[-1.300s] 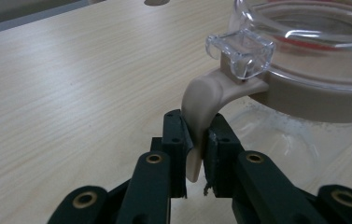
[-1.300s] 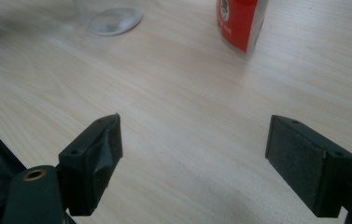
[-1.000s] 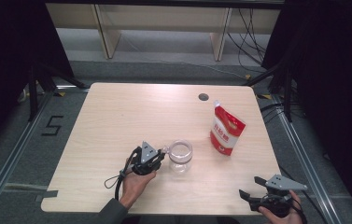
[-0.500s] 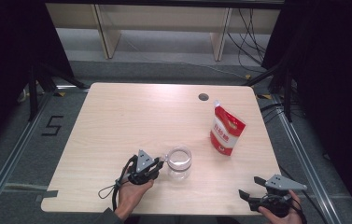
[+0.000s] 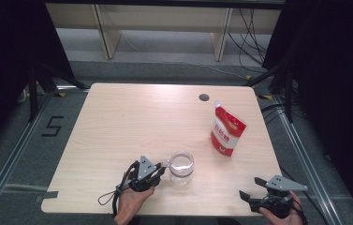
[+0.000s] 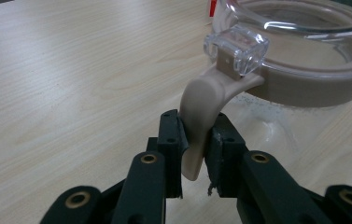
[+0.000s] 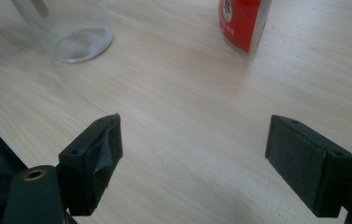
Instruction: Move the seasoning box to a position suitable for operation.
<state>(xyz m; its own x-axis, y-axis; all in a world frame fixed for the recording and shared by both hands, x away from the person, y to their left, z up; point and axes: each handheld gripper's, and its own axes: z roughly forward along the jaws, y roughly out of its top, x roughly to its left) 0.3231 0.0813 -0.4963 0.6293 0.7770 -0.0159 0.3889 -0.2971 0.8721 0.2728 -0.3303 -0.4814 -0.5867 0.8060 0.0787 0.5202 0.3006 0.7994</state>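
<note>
Near the front edge of the bench, left of its middle, the left hand-held gripper was seen clenched on the beige handle of a clear jar, the handle being pinched between the two black jaws low down, close to its free tip. A slip was judged the main risk: the grasp was taken on a narrow, smooth, curved tab, so any lift or tilt could let the handle rotate or slide out from between the pads, and the jar could be dropped or tipped onto the bench. A thin white residue was visible at the bottom of the jar, and it could be scattered if the jar were jolted. The clear clasp above the handle could also be strained if the jar were levered by the handle alone. Farther right, toward the right edge, a red pouch stood upright, well apart from the jar; being tall and soft, it was judged easy to knock over by a sweeping move. At the front right corner the right hand-held gripper was held released, its jaws wide apart and grasping nothing.
</note>
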